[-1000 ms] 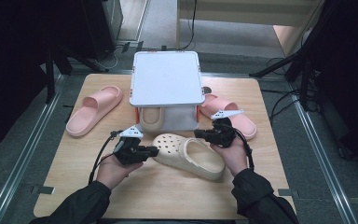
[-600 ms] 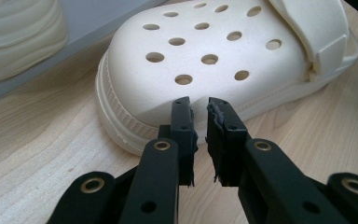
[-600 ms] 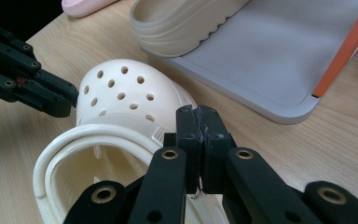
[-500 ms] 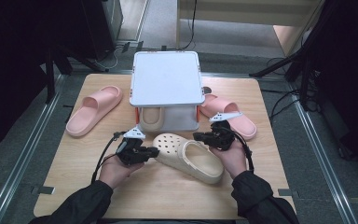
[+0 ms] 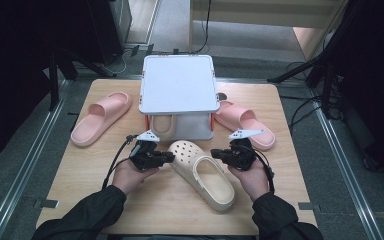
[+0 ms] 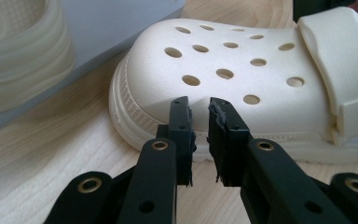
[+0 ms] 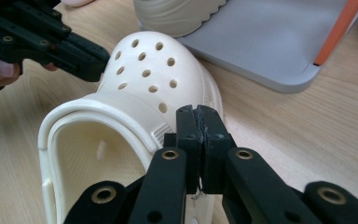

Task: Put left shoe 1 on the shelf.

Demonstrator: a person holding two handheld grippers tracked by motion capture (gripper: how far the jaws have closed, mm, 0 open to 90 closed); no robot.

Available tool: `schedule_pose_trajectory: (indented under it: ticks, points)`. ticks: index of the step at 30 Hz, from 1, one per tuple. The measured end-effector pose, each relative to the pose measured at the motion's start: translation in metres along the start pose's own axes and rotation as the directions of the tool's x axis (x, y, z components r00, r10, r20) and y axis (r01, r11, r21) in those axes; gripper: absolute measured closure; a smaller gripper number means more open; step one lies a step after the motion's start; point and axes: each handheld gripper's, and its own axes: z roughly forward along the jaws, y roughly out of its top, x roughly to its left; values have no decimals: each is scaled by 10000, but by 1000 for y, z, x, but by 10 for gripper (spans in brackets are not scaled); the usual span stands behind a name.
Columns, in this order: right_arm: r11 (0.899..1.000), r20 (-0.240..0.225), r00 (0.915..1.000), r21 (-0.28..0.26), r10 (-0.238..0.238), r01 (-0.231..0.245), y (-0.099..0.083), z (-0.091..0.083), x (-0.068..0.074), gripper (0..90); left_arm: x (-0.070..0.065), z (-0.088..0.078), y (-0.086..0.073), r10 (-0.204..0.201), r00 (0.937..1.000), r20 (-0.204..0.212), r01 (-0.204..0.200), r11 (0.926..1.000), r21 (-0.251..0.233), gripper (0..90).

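On the pale wooden bench (image 5: 80, 195) our cream perforated foam clog (image 5: 202, 172) lies before the grey two-tier rack (image 5: 179, 82), flanked by our slightly parted left claw (image 5: 170, 157) and closed, empty right claw (image 5: 214, 153), so we judge nudging it rackward comes next.

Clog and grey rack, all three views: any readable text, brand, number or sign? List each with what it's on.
None readable.
Cream clog: holes on the toe and a ribbed patch by the strap, no legible mark.
Grey rack: plain top, no label.
Pink slides: no print seen.
Left gripper and right gripper: no markings.
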Motion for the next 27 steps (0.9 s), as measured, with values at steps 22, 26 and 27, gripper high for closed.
schedule_pose_trajectory:
  ticks: [22,26,27]
  points:
    - [9995,603,9977,-13,307,-307,-25,-12,29,893,0,25,23,125,9996,259,-122,9998,-125,806]
    - [9987,612,9969,104,485,-492,-26,-9,32,888,-1,27,27,247,9993,282,-247,9997,5,804]
    - [9987,652,9967,108,494,-502,-26,-9,32,878,0,26,27,175,9992,349,-177,9998,50,796]
